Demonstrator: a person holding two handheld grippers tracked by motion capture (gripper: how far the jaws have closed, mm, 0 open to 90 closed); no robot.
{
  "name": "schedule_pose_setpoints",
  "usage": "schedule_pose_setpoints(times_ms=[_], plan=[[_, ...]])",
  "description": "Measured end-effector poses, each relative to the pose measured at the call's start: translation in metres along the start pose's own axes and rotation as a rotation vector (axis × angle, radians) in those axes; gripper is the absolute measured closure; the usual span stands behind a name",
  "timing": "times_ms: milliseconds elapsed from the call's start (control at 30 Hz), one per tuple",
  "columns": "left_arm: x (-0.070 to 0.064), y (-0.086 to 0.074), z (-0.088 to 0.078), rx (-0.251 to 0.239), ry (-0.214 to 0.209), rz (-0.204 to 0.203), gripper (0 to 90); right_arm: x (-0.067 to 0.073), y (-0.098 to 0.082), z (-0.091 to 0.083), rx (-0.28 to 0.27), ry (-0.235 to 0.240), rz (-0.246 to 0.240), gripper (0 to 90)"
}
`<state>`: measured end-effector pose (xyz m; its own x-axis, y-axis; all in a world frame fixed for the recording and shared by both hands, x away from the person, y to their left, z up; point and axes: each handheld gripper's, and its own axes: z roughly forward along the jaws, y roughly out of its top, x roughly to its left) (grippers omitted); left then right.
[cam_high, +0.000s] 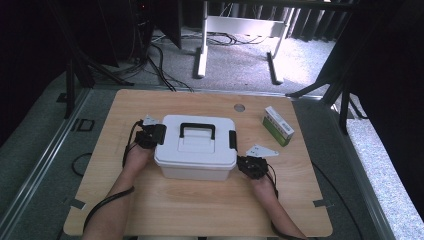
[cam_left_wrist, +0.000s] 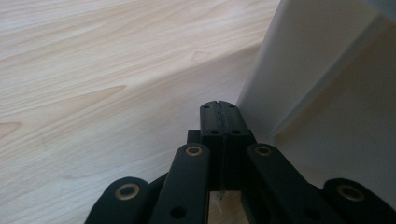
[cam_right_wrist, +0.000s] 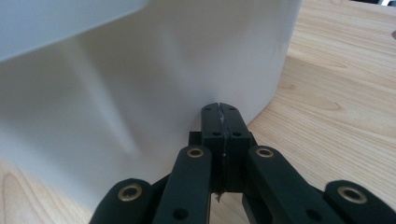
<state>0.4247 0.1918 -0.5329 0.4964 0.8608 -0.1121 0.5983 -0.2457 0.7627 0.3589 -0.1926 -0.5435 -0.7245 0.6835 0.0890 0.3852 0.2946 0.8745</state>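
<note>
- Currently, white lidded storage box (cam_high: 196, 148) is seen mid-table, black handle on top
- left gripper (cam_left_wrist: 219, 106) clenched empty, tips at box's left wall
- right gripper (cam_right_wrist: 219, 107) clenched empty, at its right wall

Table: a light wood-grain top (cam_high: 200, 210) with rounded corners, a round grommet hole (cam_high: 239, 107) set near its far edge.
Floor: grey speckled carpet (cam_high: 240, 65), crossed by loose black cables (cam_high: 160, 67).
Furniture: a white-framed desk base (cam_high: 202, 50) is seen beyond the table; black stand legs (cam_high: 320, 87) are planted at the right.
Surround: dark curtains (cam_high: 30, 60) are hung at both sides.
Light: a bright patch (cam_high: 300, 55) is cast on the carpet at upper right.
</note>
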Motion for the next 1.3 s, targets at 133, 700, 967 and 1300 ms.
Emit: schedule_pose_setpoints(times_ms=[133, 700, 967, 1300], plan=[[-0.006, -0.001, -0.001, 0.010, 0.022, -0.011, 90.0, 0.001, -0.004, -0.004, -0.009, 0.003, 0.008, 90.0], [-0.019, -0.005, -0.005, 0.016, 0.098, -0.149, 90.0, -0.005, 0.002, 0.002, 0.012, 0.020, -0.031, 90.0], [-0.033, -0.003, 0.000, 0.023, 0.117, -0.158, 90.0, -0.022, 0.003, -0.001, 0.012, -0.002, -0.014, 90.0], [-0.049, 0.001, 0.005, 0.055, 0.108, -0.110, 90.0, -0.041, 0.002, -0.006, 0.008, -0.022, 0.014, 90.0]])
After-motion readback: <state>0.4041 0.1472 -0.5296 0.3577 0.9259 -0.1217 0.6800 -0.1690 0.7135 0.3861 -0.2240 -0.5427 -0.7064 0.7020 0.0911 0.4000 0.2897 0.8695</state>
